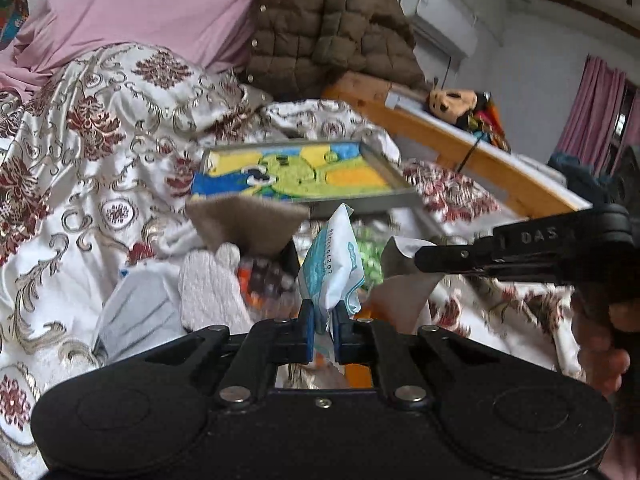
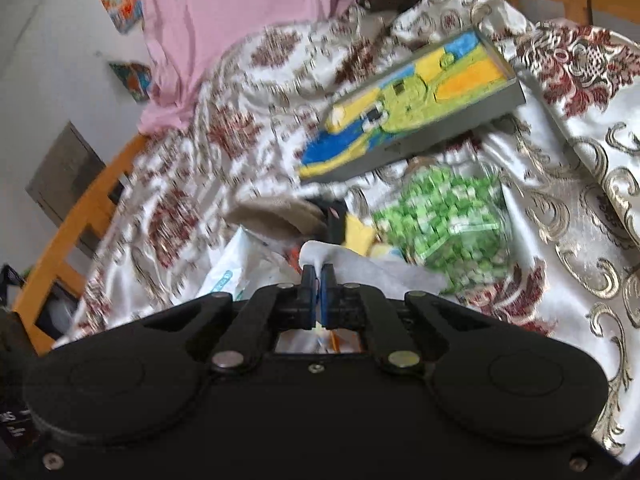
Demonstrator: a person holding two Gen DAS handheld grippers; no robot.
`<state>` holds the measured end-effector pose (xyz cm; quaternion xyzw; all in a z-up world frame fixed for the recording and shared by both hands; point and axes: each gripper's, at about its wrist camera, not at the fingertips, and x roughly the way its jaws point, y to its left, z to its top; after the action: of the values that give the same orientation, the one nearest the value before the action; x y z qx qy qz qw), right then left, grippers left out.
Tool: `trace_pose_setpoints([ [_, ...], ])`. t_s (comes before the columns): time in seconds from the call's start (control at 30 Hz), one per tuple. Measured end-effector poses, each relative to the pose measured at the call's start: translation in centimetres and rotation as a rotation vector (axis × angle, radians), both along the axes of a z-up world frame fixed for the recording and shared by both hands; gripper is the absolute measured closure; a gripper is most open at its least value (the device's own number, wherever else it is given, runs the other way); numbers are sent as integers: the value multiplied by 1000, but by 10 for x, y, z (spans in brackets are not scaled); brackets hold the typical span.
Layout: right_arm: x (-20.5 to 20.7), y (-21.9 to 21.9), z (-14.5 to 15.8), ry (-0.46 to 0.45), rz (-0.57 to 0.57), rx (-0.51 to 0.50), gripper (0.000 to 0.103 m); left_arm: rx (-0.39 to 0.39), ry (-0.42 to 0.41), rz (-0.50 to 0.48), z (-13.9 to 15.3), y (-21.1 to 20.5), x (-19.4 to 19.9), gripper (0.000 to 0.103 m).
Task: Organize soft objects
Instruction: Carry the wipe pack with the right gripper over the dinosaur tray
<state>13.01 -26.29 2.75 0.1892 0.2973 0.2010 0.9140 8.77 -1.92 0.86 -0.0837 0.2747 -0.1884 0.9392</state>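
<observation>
My left gripper (image 1: 323,309) is shut on the lower edge of a white and light-blue soft packet (image 1: 332,268), which stands up between the blue pads. My right gripper (image 2: 318,273) is shut on a thin white cloth (image 2: 360,262) that trails off to the right; in the left wrist view this gripper (image 1: 420,258) reaches in from the right, pinching the pale cloth (image 1: 404,248). Both hover over a heap of small soft things on the bed: a tan felt piece (image 1: 244,226), a white knitted glove (image 1: 208,288), a green patterned bag (image 2: 444,224).
A grey tray with a blue, yellow and green mat (image 1: 300,174) lies on the patterned bedspread (image 1: 100,140) behind the heap. A pink sheet (image 1: 152,4), a brown quilted jacket (image 1: 332,28) and the wooden bed frame (image 1: 472,156) stand further back. A person's fingers (image 1: 600,344) hold the right gripper.
</observation>
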Motion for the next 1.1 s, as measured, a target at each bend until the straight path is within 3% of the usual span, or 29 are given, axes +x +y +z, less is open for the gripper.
trace_pose_setpoints([
  [0.27, 13, -11, 31, -83, -35, 71, 103, -45, -86, 37, 22, -4, 32, 94],
  [0.5, 49, -9, 60, -152, -88, 111, 103, -88, -123, 71, 43, 2, 80, 94],
  [0.87, 151, -1, 86, -216, -177, 203, 103, -188, -122, 141, 53, 22, 191, 94],
  [1.1, 234, 4, 77, -226, -249, 216, 103, -217, -124, 158, 43, 29, 258, 94],
])
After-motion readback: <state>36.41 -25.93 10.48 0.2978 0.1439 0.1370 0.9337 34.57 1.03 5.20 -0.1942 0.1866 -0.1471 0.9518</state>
